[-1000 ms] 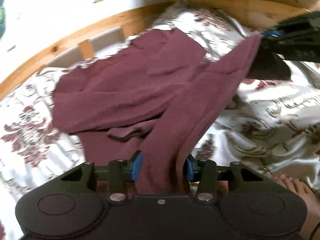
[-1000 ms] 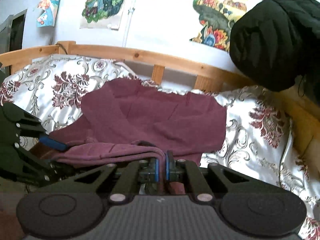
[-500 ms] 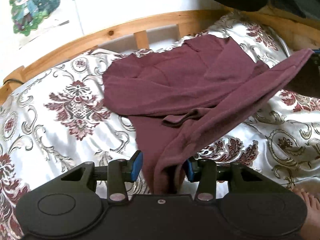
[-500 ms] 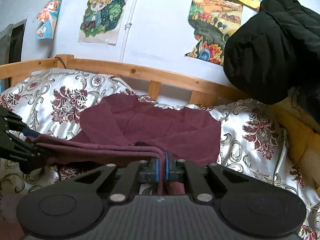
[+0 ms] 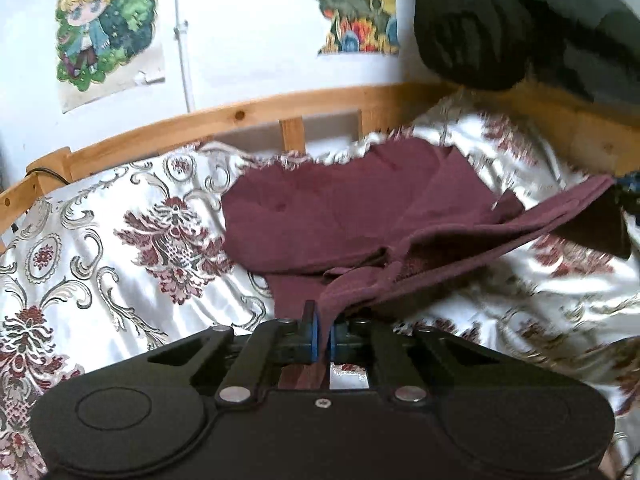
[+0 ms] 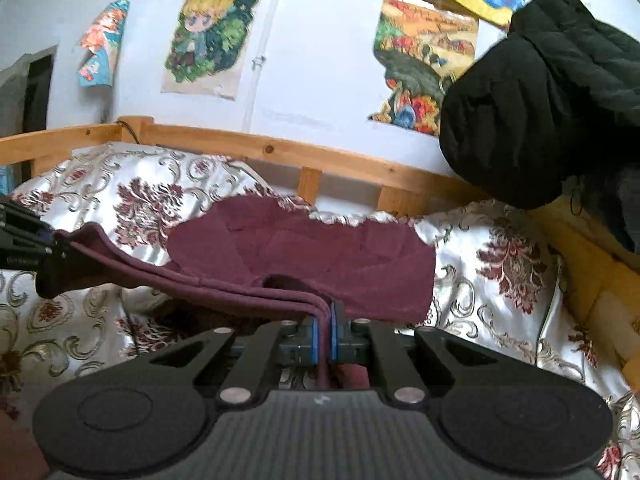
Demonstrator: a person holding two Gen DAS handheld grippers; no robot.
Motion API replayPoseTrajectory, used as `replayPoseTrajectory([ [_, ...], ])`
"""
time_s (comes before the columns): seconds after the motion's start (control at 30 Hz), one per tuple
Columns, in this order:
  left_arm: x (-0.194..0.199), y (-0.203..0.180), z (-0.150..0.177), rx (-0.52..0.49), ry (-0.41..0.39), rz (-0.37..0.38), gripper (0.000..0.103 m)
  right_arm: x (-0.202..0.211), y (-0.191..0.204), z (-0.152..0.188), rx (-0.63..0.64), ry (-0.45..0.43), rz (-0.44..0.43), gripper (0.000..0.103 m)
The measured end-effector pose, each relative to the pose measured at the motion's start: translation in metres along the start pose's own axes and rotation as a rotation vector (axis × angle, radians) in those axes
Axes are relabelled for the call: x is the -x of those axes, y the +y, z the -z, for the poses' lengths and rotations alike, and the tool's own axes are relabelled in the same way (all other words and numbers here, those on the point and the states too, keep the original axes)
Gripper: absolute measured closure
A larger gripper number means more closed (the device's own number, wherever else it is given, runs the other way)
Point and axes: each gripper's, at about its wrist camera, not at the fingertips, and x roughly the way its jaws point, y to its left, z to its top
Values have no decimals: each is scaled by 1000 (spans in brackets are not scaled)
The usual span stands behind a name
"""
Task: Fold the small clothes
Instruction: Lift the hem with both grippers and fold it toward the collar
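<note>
Garment: maroon garment (image 5: 320, 216), creased, near bedspread's (image 5: 120, 248) far edge; hem stretched taut.
Left gripper (image 5: 323, 340): clenched on hem.
Right gripper (image 6: 329, 340): clenched on hem.

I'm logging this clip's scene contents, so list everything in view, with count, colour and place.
garment: one, maroon, spread on the bed, near edge lifted
bedspread: one, white satin with dark red floral print, covering the bed
bed rail: one, light wood, along the wall
posters: several, multicoloured, on the white wall
jacket: one, black, padded, hanging at right
cable: one, black, on rail's left end
left gripper: fingers shut on garment edge
right gripper: fingers shut on garment edge
</note>
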Motion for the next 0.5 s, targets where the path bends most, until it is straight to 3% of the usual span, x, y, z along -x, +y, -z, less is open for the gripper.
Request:
replayPoseTrajectory([
  [0.27,50,5,-7,-25,-42,99,99,40,-3,-12,66,-7,-25,97],
  [0.5,39,11,-45,-89,-49,179,98,19,-15,-34,102,25,19,97],
])
